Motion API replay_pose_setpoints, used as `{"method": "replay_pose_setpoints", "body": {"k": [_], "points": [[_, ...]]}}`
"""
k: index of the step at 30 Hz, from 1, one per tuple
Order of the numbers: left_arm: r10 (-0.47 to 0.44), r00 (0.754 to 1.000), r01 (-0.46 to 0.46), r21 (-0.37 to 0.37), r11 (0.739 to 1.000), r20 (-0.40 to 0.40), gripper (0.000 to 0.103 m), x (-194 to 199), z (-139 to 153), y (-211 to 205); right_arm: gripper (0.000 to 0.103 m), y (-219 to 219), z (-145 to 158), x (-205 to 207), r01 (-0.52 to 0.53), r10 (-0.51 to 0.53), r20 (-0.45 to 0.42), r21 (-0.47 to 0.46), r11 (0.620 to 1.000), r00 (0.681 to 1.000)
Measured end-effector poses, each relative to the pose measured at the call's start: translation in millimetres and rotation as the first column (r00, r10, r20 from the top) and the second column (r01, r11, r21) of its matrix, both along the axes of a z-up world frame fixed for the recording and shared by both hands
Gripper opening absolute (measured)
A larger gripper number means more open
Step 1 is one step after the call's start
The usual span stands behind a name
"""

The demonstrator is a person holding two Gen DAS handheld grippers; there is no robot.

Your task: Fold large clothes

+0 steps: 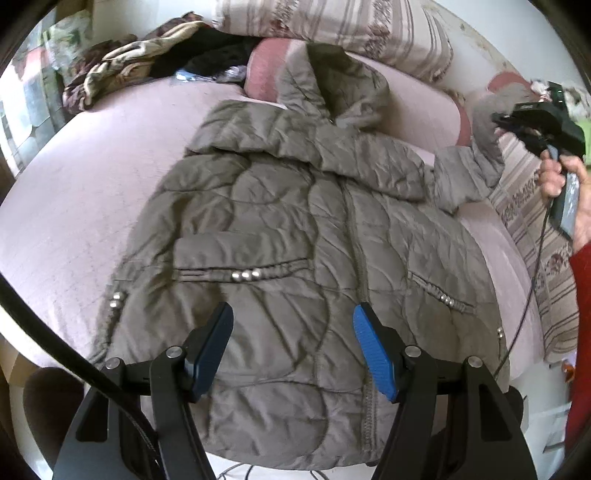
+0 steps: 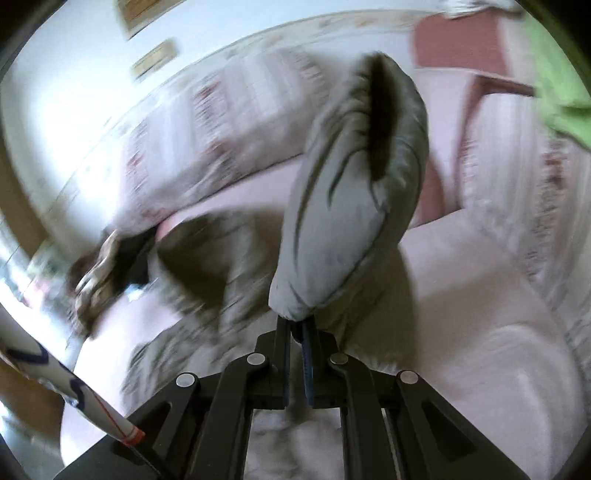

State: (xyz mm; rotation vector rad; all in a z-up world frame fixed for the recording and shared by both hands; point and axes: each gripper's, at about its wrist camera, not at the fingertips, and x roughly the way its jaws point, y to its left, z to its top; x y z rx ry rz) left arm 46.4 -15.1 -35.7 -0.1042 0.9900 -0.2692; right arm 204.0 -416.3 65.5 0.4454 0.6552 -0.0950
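Observation:
A grey-brown quilted hooded jacket lies face up on a pink couch seat, its left sleeve folded across the front and its hood toward the back cushions. My left gripper is open and empty, hovering above the jacket's lower front. My right gripper shows in the left wrist view at the far right, lifting the jacket's right sleeve. In the right wrist view, blurred by motion, the right gripper is shut on the sleeve cuff, which stands up above the fingers.
Striped floral back cushions line the couch's far side and another cushion lies at the right. A heap of dark and patterned clothes sits at the back left. A cable hangs from the right gripper.

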Motion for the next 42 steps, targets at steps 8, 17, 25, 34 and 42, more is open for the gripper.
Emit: {"method": "replay_pose_setpoints", "body": {"k": [8,17,25,34,42], "points": [[0.123,0.992,-0.123,0.008,0.992,0.018,0.067,9,-1,48,0.006,121,-81,36,-0.201,0.203,-0.146,0.032,0.979,0.968],[0.209,0.977,-0.21,0.016,0.978,0.042,0.067,32,5,82,0.008,175,-179,55,-0.247,0.258,-0.303,0.074,0.966,0.918],[0.176,0.983,-0.176,-0.003,0.984,0.054,0.067,81,16,73,0.061,175,-153,20,-0.277,0.276,-0.254,0.031,0.96,0.927],[0.061,0.998,-0.061,-0.113,0.992,-0.007,0.072,177,8,20,0.062,124,-132,-48,-0.217,0.221,-0.206,0.046,0.975,0.953],[-0.006,0.984,-0.015,-0.119,0.993,-0.176,0.071,258,-55,-42,0.062,84,-129,-89,-0.135,0.142,-0.188,0.05,0.99,0.972]]}}
